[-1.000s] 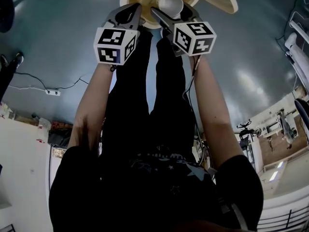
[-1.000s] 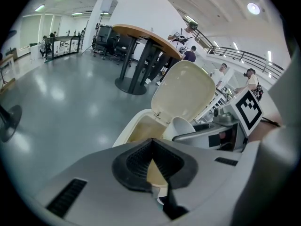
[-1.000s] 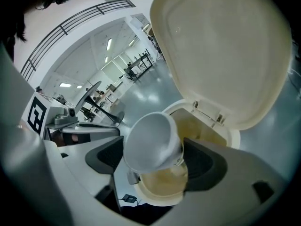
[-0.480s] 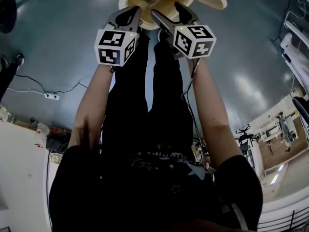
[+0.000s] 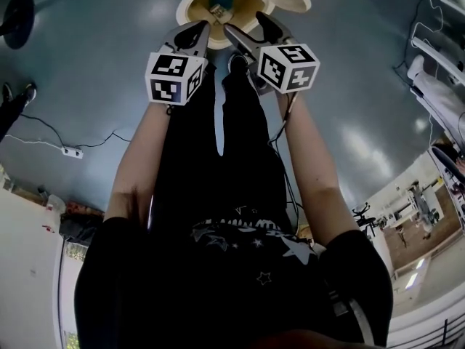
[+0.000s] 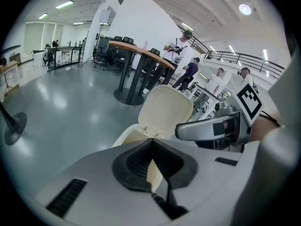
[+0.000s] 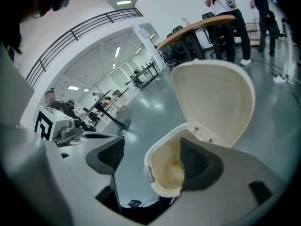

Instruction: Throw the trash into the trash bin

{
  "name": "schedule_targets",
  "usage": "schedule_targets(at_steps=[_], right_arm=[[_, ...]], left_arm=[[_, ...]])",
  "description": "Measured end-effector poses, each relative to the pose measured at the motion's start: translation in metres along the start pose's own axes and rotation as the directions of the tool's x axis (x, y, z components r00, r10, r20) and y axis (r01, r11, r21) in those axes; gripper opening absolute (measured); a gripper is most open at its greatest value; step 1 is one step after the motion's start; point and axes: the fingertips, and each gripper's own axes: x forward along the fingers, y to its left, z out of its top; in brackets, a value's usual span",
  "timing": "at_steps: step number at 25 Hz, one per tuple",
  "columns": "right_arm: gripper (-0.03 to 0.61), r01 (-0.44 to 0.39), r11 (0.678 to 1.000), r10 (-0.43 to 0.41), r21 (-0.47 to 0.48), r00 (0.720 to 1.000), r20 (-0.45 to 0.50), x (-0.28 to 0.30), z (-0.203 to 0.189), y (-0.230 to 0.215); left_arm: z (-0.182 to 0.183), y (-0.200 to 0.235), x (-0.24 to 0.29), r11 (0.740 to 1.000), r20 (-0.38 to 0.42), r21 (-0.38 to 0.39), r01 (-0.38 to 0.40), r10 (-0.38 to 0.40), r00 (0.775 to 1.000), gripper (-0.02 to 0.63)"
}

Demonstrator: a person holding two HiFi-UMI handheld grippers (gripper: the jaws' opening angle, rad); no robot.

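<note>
Our right gripper [image 7: 153,161] hung with its jaws wide apart and nothing between them, directly above the open trash bin [image 7: 149,166], whose mouth showed in the gap; our left gripper [image 6: 151,149], just beside it, had its pads pressed together on nothing; the lid [image 7: 214,98] stood upright beyond both grippers, on the far side of the mouth. The trash [image 5: 220,2] lay down inside the bin, below and ahead of the right gripper's tips; it showed as a small piece with a teal patch in the head view and as only a pale lump in the right gripper view. We judged it light and easily crushed, so a gentle pinch across its sides would serve if it had to be lifted again; the bin looked like light plastic that a knock could shift. We could not tell what the piece was, nor whether it was one thing or several; the right jaw hid part of the bin's inside, and both grippers covered its near rim.
</note>
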Motion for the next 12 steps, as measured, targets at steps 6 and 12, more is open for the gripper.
schedule_targets(at_steps=[6, 12], right_arm=[[0.331, -0.025, 0.999, 0.026, -0.021, 0.998, 0.054, -0.037, 0.035, 0.025], [0.273, -0.092, 0.995, 0.088, 0.027, 0.989, 0.121, -0.077, 0.058, 0.049]], left_arm=[[0.032, -0.031, -0.033, 1.0, 0.067, 0.005, -0.006, 0.006, 0.998, 0.011], [0.06, -0.062, -0.064, 1.0, 0.106, 0.016, -0.019, 0.017, 0.994, 0.011]])
